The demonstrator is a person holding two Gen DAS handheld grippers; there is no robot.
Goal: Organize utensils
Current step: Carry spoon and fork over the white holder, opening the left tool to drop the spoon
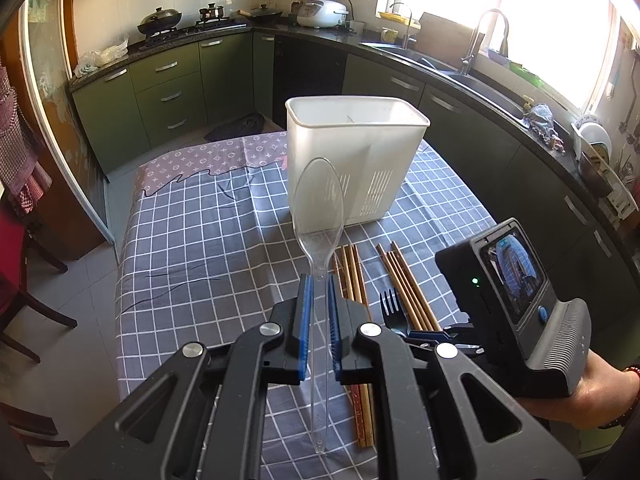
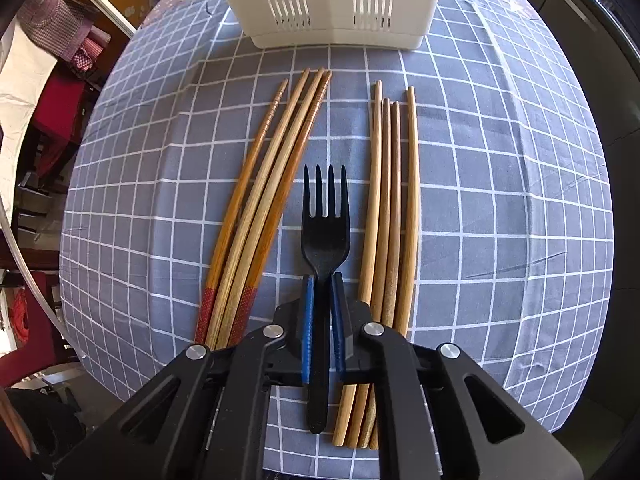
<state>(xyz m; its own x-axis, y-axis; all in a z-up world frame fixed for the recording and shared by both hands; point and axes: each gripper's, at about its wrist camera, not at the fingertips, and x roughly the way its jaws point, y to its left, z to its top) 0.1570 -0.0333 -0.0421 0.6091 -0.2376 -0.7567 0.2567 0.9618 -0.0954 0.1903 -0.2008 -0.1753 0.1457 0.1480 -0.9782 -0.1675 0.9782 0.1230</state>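
My left gripper [image 1: 319, 280] is shut on a clear plastic spoon [image 1: 318, 204], bowl forward, held above the table short of the white utensil holder [image 1: 352, 160]. My right gripper [image 2: 322, 278] is shut on a black plastic fork [image 2: 326, 228], tines forward, low over the cloth; the fork also shows in the left wrist view [image 1: 391, 308]. Two bundles of wooden chopsticks lie on the checked tablecloth: a red-ended bundle [image 2: 260, 208] left of the fork and a plain bundle [image 2: 390, 208] right of it. The holder's slotted base [image 2: 336, 4] stands just beyond them.
The table [image 1: 200, 240] has a grey checked cloth; its left and near edges drop to the tiled floor. Dark chairs [image 1: 24, 300] stand at the left. Kitchen counters with a sink [image 1: 460, 72] and stove [image 1: 180, 28] run behind and to the right.
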